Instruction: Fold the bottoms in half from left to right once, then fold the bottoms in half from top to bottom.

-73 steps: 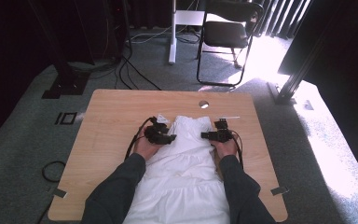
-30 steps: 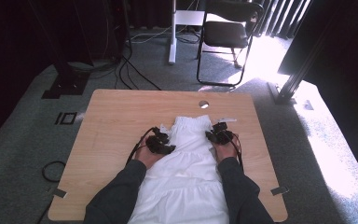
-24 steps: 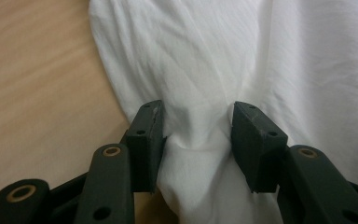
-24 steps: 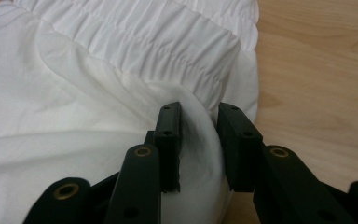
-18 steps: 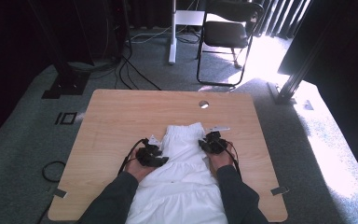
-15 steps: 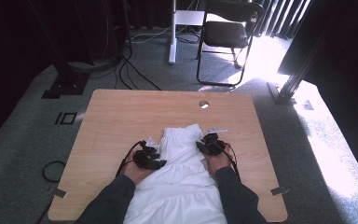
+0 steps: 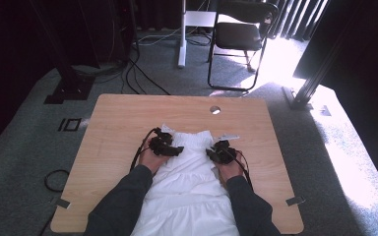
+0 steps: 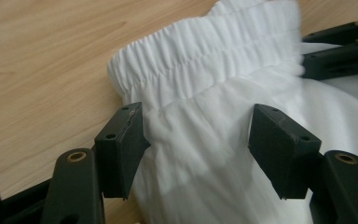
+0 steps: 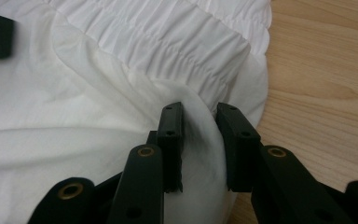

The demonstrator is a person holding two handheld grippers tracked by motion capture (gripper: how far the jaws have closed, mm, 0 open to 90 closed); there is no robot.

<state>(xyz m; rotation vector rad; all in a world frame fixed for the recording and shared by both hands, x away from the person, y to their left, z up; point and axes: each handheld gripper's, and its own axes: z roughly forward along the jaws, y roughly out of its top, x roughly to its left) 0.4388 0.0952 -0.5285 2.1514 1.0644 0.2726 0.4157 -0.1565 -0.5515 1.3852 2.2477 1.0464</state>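
Two tools were at work on one white garment point(image 7: 189, 182), which lay flat on the wooden table point(image 7: 113, 128) with its gathered elastic band pointing away from the person and its lower part running back toward the near edge between the sleeves. The left tool point(image 8: 200, 140) had just been opening: its jaws stood well apart over the cloth just below the band, near the garment's left corner, with fabric between them but neither pad pressing on it. I took that for a let-go after setting that side down, or a widening to take a fresh hold. The right tool point(image 9: 198, 144) was nearly together, clamped on a raised fold of the garment just under the band at the opposite corner; the cloth bulged up between its pads. Holding that corner would keep the fabric from sliding while the other side was adjusted, as far as I could judge. From above, the left hand point(image 7: 150, 157) and the right hand point(image 7: 229, 167) sat at either side of the band, well apart.
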